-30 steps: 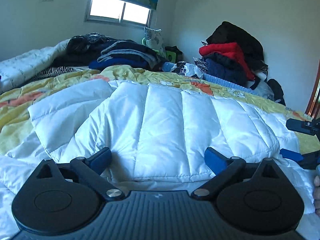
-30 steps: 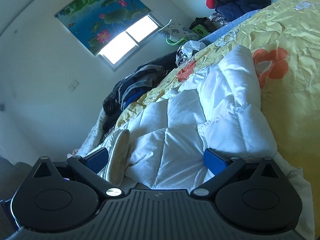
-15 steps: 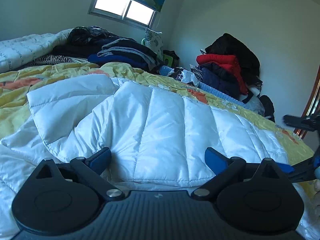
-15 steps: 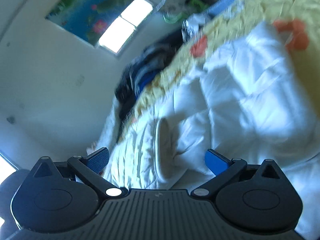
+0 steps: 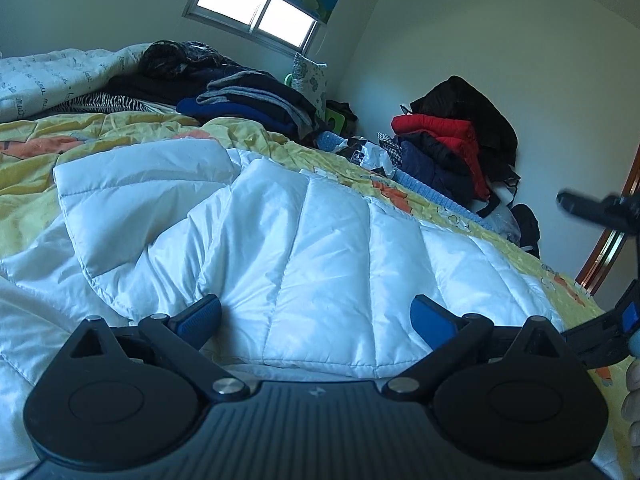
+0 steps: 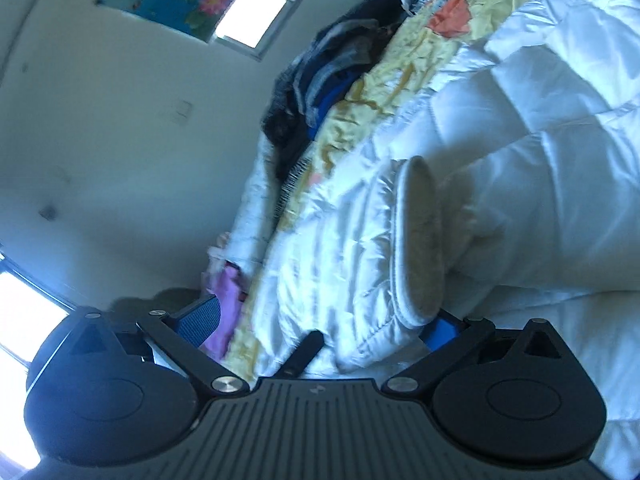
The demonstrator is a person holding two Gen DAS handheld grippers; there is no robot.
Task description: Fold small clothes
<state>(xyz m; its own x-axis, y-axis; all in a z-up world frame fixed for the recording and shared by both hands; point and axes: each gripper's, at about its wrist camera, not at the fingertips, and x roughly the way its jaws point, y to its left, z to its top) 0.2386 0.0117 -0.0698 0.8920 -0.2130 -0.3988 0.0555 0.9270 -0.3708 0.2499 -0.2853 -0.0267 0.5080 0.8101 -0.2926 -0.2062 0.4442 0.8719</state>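
A white quilted puffer jacket (image 5: 320, 240) lies spread on the yellow bedspread (image 5: 100, 128). My left gripper (image 5: 316, 316) is open just above the jacket's near hem, with nothing between its blue pads. In the left wrist view the right gripper (image 5: 612, 264) shows at the far right edge, open, with a hand behind it. In the right wrist view my right gripper (image 6: 320, 324) is open over the jacket (image 6: 540, 160) by its beige fleece-lined collar (image 6: 420, 240). The collar's edge covers part of the right pad. A short black bar (image 6: 304, 350) lies between the fingers.
Dark folded clothes (image 5: 248, 96) are stacked at the head of the bed under the window (image 5: 256, 16). A heap of red, navy and black coats (image 5: 452, 148) stands by the right wall. A purple cloth (image 6: 224, 304) hangs at the bed's edge.
The right gripper has swung along the jacket toward the collar, which now sits between its fingers. The left gripper has tilted up slightly and stays open over the hem.
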